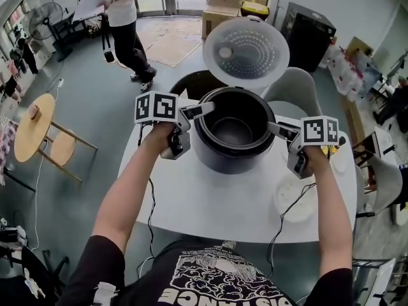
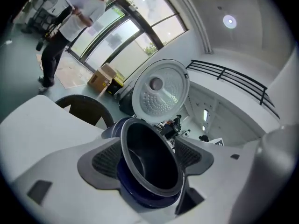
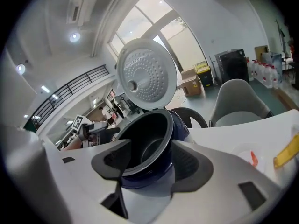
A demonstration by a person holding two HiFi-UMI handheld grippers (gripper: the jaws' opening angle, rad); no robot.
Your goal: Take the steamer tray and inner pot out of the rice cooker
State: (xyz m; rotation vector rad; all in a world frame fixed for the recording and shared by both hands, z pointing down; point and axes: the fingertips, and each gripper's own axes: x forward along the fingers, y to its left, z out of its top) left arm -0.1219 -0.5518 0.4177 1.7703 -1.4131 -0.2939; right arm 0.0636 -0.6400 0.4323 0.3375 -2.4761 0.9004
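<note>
Both of your tools stand open and hold nothing, one on each side of the rice cooker (image 1: 233,164). Your left tool (image 1: 194,112) comes in at the cooker's 9 o'clock. Its jaws are spread wide, and the left gripper view shows the inner pot (image 1: 233,131) framed between them with no pad pressing on it. Your right tool (image 1: 280,131) sits at 3 o'clock, jaws just as wide, tips right at the pot's rim. The inner pot sits inside the cooker, mid-worktop (image 1: 210,203). The lid (image 1: 245,50) stands raised at 12 o'clock, leaving the space straight above the pot open. Bare worktop stretches toward 6 o'clock. A pale round dish (image 1: 296,199) lies at 4 o'clock beside your right wrist. Past the far edge, a dark chair (image 1: 191,81) stands at 11 o'clock and a grey chair (image 1: 296,89) at 1 o'clock.
</note>
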